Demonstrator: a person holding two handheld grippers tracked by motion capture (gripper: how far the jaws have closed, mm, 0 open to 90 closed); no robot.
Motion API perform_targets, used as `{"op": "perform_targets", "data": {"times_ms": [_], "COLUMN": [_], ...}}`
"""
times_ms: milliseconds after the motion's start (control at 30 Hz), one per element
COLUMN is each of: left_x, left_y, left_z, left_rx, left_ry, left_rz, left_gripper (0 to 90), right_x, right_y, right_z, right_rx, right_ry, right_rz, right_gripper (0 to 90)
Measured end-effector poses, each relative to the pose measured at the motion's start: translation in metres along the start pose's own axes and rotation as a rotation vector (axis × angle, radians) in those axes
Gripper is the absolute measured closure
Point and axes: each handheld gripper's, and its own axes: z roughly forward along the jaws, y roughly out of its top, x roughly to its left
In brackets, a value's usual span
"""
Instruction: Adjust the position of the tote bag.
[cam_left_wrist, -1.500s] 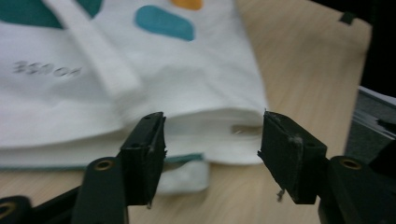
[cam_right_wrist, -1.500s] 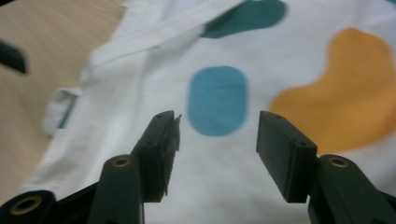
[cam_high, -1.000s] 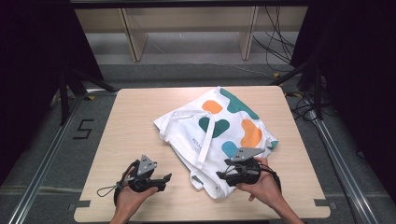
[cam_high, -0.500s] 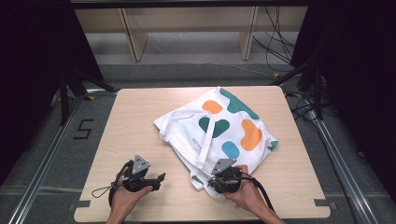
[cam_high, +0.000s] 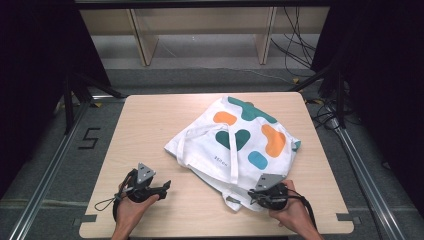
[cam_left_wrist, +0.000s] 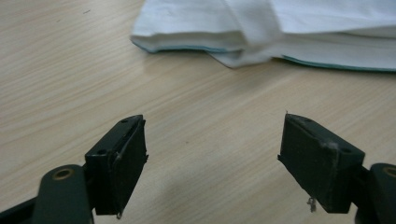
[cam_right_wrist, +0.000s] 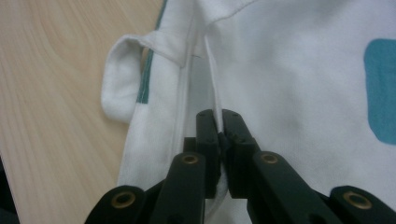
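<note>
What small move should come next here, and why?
Probably bring the open left gripper forward to the bag edge. The right gripper is shut on a fold of the bag, while the left one hovers over bare table, apart from the cloth.

Tabletop (cam_high: 150, 120) is evenly lit from overhead, dark surroundings, soft shadows; the close-up tote bag (cam_left_wrist: 280, 28) edge looks kinda blurry.

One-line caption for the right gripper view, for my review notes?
Right gripper pinches an edge of the white tote bag lying on the wooden table.
</note>
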Motion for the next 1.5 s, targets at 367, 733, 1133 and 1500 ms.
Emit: {"op": "perform_targets", "data": {"times_ms": [367, 733, 1133, 1500], "left_x": [-0.008, -0.023, -0.031, -0.036], "left_y": [0.007, 0.022, 0.034, 0.038], "left_z": [0.025, 0.048, 0.060, 0.054], "left_rx": [0.014, 0.009, -0.110, -0.092], "left_ry": [0.022, 0.028, 0.039, -0.014], "left_rz": [0.032, 0.097, 0.193, 0.353], "left_gripper": [21.1, 22.3, 40.5, 84.4], "right_x": [-0.027, -0.038, -0.044, -0.033], "right_y": [-0.033, -0.046, -0.049, -0.053], "right_z": [-0.031, -0.044, -0.046, -0.035], "right_rx": [0.005, -0.021, -0.023, 0.117], "right_ry": [-0.055, -0.083, -0.100, -0.152], "right_rz": [0.089, 0.134, 0.149, 0.072], "right_gripper": [86.6, 86.6, 82.8, 69.2]}}
